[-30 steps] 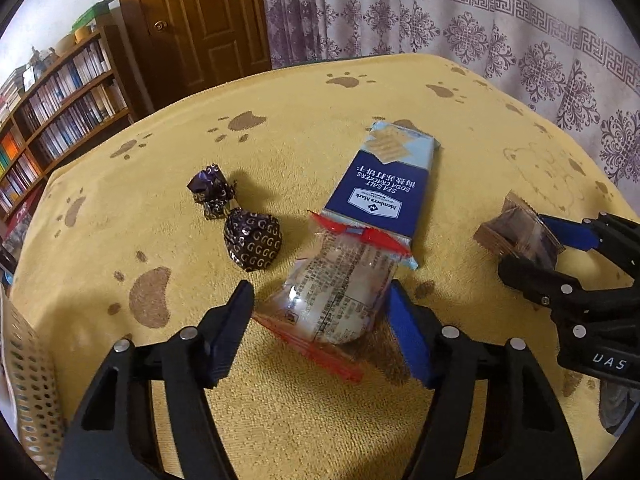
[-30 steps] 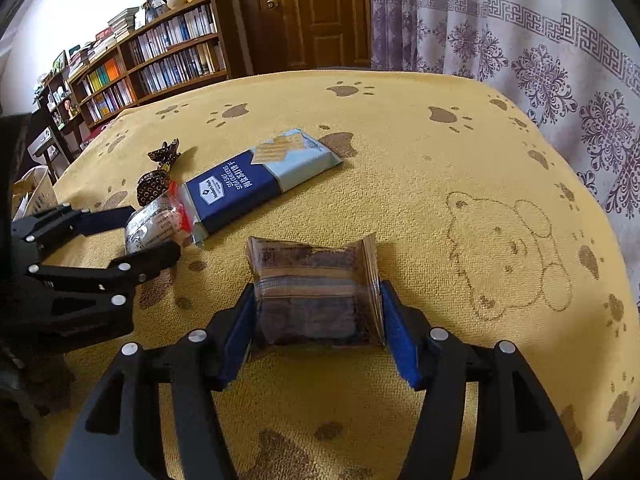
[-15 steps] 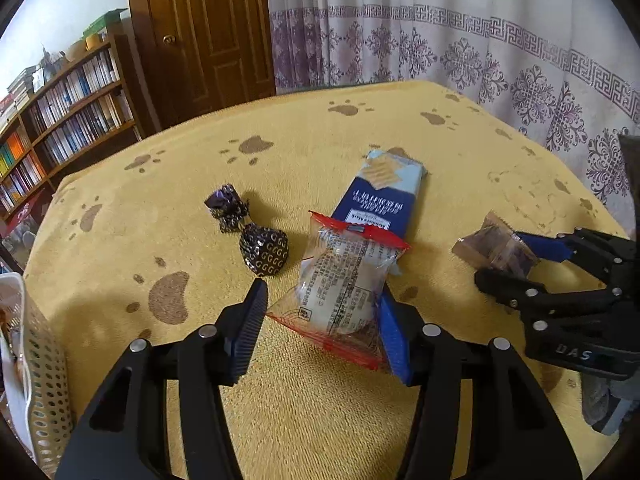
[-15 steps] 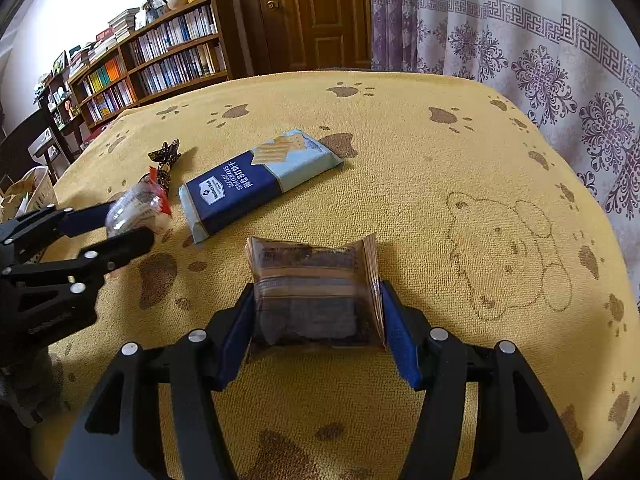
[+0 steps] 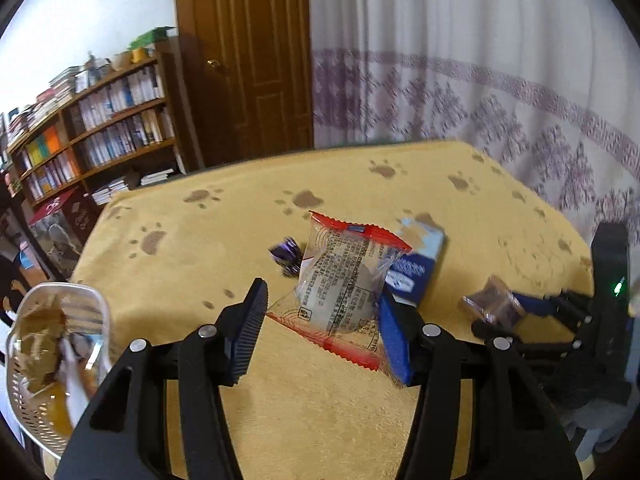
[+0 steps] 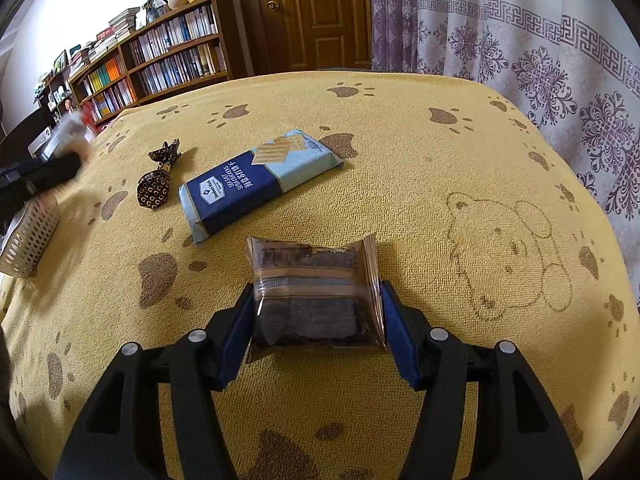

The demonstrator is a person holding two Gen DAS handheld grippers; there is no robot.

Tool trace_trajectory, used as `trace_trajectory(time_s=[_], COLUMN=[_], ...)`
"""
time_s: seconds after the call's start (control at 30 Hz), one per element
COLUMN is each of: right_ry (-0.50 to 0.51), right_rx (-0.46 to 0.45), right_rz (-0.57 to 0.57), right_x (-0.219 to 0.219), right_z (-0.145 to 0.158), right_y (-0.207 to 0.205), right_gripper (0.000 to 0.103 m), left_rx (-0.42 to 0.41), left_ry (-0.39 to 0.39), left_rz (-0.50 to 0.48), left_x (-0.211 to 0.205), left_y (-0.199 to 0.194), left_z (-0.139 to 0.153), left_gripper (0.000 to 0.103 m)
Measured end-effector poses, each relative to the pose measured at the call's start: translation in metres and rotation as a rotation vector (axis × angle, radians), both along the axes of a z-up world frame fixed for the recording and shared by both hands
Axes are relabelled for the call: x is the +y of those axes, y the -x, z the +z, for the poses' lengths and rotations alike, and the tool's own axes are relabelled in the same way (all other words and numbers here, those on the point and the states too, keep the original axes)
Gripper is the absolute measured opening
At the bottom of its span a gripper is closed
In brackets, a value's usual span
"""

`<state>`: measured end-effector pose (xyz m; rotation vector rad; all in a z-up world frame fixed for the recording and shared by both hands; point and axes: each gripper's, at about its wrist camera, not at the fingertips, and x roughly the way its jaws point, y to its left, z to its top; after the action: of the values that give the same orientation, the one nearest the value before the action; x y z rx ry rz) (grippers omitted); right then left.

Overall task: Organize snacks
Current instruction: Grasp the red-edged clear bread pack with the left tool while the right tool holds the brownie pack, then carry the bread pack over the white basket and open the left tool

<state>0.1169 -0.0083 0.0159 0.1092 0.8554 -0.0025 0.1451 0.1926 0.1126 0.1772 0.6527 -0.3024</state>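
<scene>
Beside the basket [image 5: 60,360], the left gripper [image 5: 320,320] carries a clear red-edged pack [image 5: 344,284], though its jaws look wide and only the blue pad seems to touch it — how firm the hold is I cannot tell. Right of the basket, the right gripper [image 6: 318,312] pinches a brown pack [image 6: 316,300] low over the yellow surface [image 6: 400,184]. Stowing seems under way; next the clear pack needs centring over the basket before release — crackers [image 6: 256,180] and candy [image 6: 154,190] wait beyond.

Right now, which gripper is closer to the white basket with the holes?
Left. The left gripper, holding the red-edged snack packet, is right beside the white basket. The right gripper sits across the table, clamped on the brown snack packet.
</scene>
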Motion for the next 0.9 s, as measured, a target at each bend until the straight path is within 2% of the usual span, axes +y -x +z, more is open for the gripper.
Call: trace_trajectory(time_s=[0.27,0.5,0.67,0.9], right_ry=[0.001,-0.002,-0.003,-0.004], right_rx=[0.0,-0.001,-0.002,-0.002], right_rz=[0.0,0.0,0.0,0.0], right_x=[0.0,0.0,0.0,0.0], right_z=[0.0,0.0,0.001,0.001], right_y=[0.0,0.0,0.0,0.0], right_gripper=[0.06,0.06,0.06,0.06], left_rx=[-0.056,-0.075,-0.084,-0.05], left_ry=[0.058,0.1,0.094,0.098], left_rz=[0.12,0.251,0.33,0.442], left_x=[0.043,0.096,0.141,0.21], left_y=[-0.001,-0.001,0.013,0.021], left_z=[0.036,0.053,0.052,0.039], left_gripper=[0.055,0.056,0.056,0.056])
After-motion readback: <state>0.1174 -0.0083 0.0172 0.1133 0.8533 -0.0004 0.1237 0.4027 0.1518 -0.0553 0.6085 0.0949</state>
